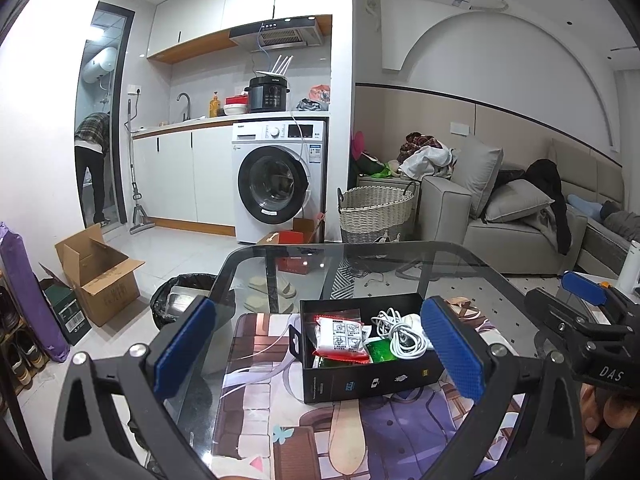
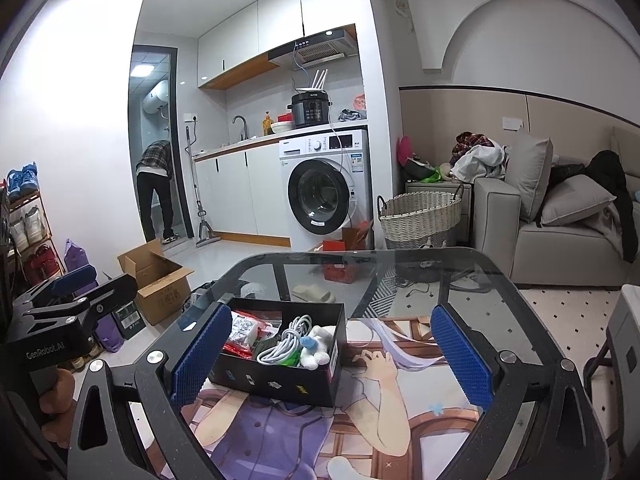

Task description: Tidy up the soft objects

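A black open box (image 1: 372, 380) (image 2: 280, 380) stands on the printed mat on the glass table. In it lie a red-and-white packet (image 1: 340, 338) (image 2: 244, 330), a green packet (image 1: 382, 351), a coiled white cable (image 1: 400, 332) (image 2: 284, 344) and a small white plush toy (image 2: 318, 346). My left gripper (image 1: 320, 360) is open and empty, held just before the box. My right gripper (image 2: 332, 360) is open and empty, with the box near its left finger. Each gripper shows at the edge of the other's view.
The glass table (image 2: 400, 276) carries a printed mat (image 2: 360, 432). Beyond it stand a woven basket (image 1: 374, 214), a washing machine (image 1: 280, 184), a grey sofa (image 1: 520, 236) with cushions and clothes, an open cardboard box (image 1: 96, 276) and a bin (image 1: 176, 296). A person bends in the far doorway (image 1: 94, 168).
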`<state>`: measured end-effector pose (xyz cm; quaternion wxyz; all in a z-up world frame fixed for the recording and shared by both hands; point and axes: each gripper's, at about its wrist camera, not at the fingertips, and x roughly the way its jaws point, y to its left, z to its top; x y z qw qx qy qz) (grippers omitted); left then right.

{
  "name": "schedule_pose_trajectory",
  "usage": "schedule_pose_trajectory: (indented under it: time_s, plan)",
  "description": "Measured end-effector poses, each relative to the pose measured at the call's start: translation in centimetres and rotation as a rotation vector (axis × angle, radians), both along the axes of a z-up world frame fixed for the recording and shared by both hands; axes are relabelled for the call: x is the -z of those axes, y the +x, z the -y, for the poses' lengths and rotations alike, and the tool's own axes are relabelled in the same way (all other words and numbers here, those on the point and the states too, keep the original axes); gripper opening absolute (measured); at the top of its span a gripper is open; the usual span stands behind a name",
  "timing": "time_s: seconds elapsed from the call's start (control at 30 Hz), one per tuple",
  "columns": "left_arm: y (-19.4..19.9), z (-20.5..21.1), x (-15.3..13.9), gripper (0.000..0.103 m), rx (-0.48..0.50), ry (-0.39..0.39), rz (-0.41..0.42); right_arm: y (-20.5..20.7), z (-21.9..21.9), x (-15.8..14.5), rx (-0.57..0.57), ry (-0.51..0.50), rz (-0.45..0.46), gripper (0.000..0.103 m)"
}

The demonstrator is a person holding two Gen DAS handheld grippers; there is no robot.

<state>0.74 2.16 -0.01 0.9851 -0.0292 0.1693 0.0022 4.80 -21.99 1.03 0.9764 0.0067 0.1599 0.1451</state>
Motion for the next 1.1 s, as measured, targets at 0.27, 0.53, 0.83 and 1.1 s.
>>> schedule_pose_trajectory:
  time_s: [0.27, 0.53, 0.83, 1.1]
  plan:
    - [0.13, 0.04, 0.15, 0.103, -0.002, -0.007, -0.006, 0.09, -0.10, 0.07, -0.005, 0.000, -0.005, 0.102]
    - [0.23, 0.02, 0.25, 0.103, 0.002, -0.011, -0.016, 0.50, 0.01, 0.42, -0.014, -0.003, -0.029, 0.102]
    - [0.29, -0.17, 0.26, 0.103, -0.005, -0.017, -0.025, 0.44, -0.11, 0.67, -0.026, -0.005, -0.029, 0.102]
    - [0.57, 0.15, 0.38, 0.103, -0.010, -0.008, -0.038, 0.39, 0.04, 0.57, -0.026, -0.005, -0.032, 0.102]
